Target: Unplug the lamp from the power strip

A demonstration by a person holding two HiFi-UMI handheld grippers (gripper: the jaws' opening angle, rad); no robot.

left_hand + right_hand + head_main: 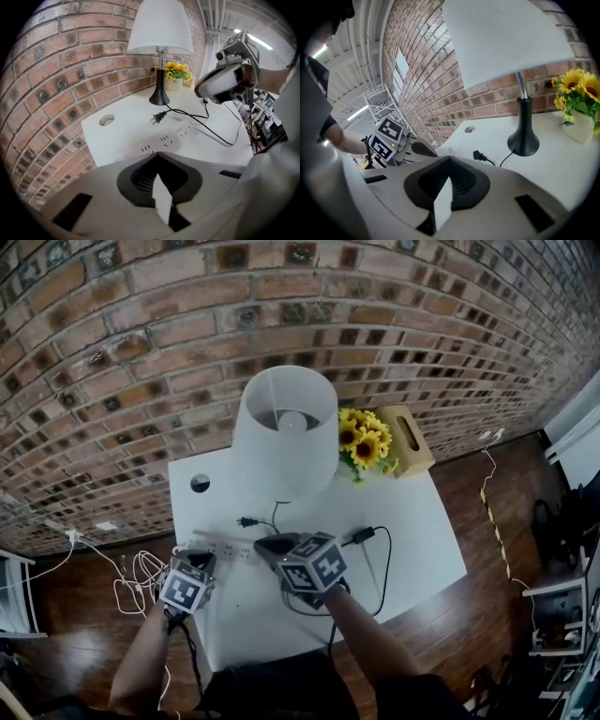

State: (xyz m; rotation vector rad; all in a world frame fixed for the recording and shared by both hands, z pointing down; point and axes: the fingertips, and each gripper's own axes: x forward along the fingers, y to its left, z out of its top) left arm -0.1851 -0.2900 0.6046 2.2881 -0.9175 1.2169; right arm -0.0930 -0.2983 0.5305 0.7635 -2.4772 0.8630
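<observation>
One white table [412, 521], brick wall [141, 352] behind. Beyond the clenched, empty left gripper [157, 159] and right gripper [449, 161], the black lamp plug [158, 118] lies beside the power strip [171, 137].

Running behind everything: red brick wall [141, 334]. Standing against it: white table [412, 521], showing a round grommet hole [200, 484] near back-left corner. Sitting at back right of tabletop: sunflowers [366, 439] in a pale vase [580, 129]. Lying just beside them on the right, angled: wooden tissue box [408, 440]. Resting right of centre: black adapter [363, 534], trailing a black cable looping toward front edge. Sprawling on dark wood floor [84, 587] at left: tangled white cables [136, 582].
</observation>
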